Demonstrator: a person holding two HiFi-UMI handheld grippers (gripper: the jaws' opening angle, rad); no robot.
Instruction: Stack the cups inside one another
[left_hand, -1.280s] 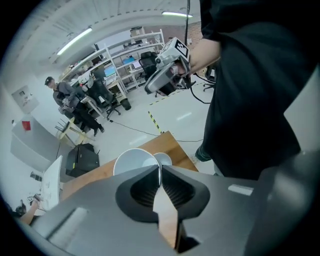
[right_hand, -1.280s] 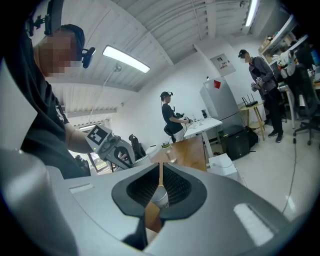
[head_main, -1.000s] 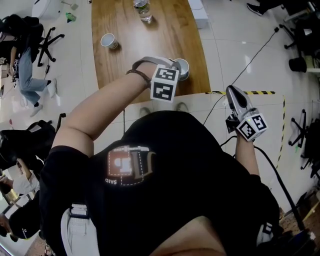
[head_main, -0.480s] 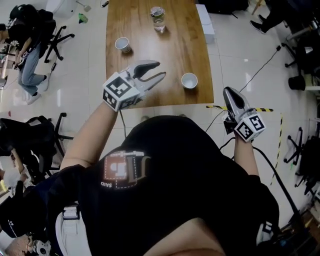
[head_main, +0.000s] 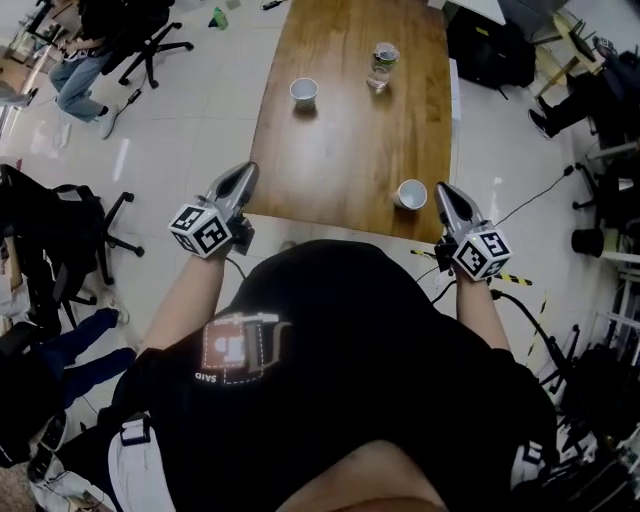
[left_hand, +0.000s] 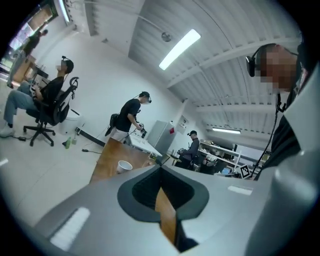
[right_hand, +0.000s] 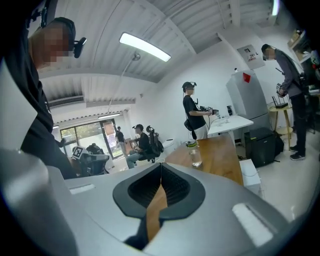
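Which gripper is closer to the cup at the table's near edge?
Right. The right gripper sits just right of the cup; the left gripper is far off, at the table's near left corner.

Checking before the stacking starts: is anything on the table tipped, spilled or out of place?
Nothing stands out. The far cup and the near cup stand upright, the bottle too; no spill on the table.

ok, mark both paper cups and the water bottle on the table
far cup (head_main: 304, 93), head view, inside its open mouth.
near cup (head_main: 411, 194), head view, inside its open mouth.
water bottle (head_main: 381, 66), head view, on its clear body just below the cap.
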